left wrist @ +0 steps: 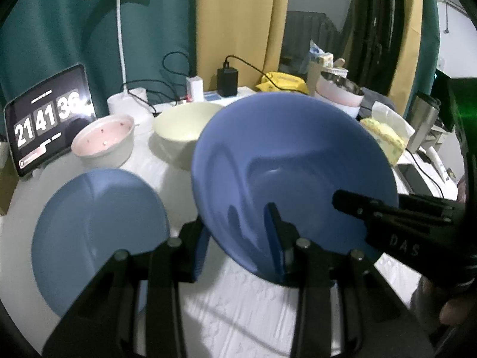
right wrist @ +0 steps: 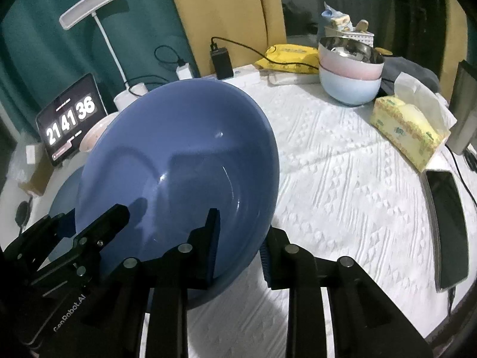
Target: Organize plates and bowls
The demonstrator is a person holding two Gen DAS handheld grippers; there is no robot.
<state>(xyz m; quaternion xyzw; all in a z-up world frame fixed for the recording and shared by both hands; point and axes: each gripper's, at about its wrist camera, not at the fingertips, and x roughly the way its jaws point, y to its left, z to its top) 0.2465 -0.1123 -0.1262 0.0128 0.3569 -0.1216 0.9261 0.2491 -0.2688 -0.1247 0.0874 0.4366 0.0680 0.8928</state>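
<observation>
A large blue plate point(left wrist: 286, 155) point(right wrist: 179, 161) hangs tilted above the white table between both grippers. My left gripper point(left wrist: 237, 241) is shut on its near rim, one pad inside and one beneath. My right gripper point(right wrist: 240, 247) straddles the opposite rim, its inner finger against the plate's inside and its outer pad a little off the underside. A second blue plate point(left wrist: 98, 232) lies flat on the table to the left. Behind it stand a pink bowl point(left wrist: 104, 140) and a cream bowl point(left wrist: 184, 128).
Stacked pastel bowls point(right wrist: 348, 68) with a steel one on top stand at the back right. A tissue box point(right wrist: 408, 131) and a phone point(right wrist: 447, 223) lie along the right edge. A clock tablet point(left wrist: 47, 119), a lamp and chargers line the back.
</observation>
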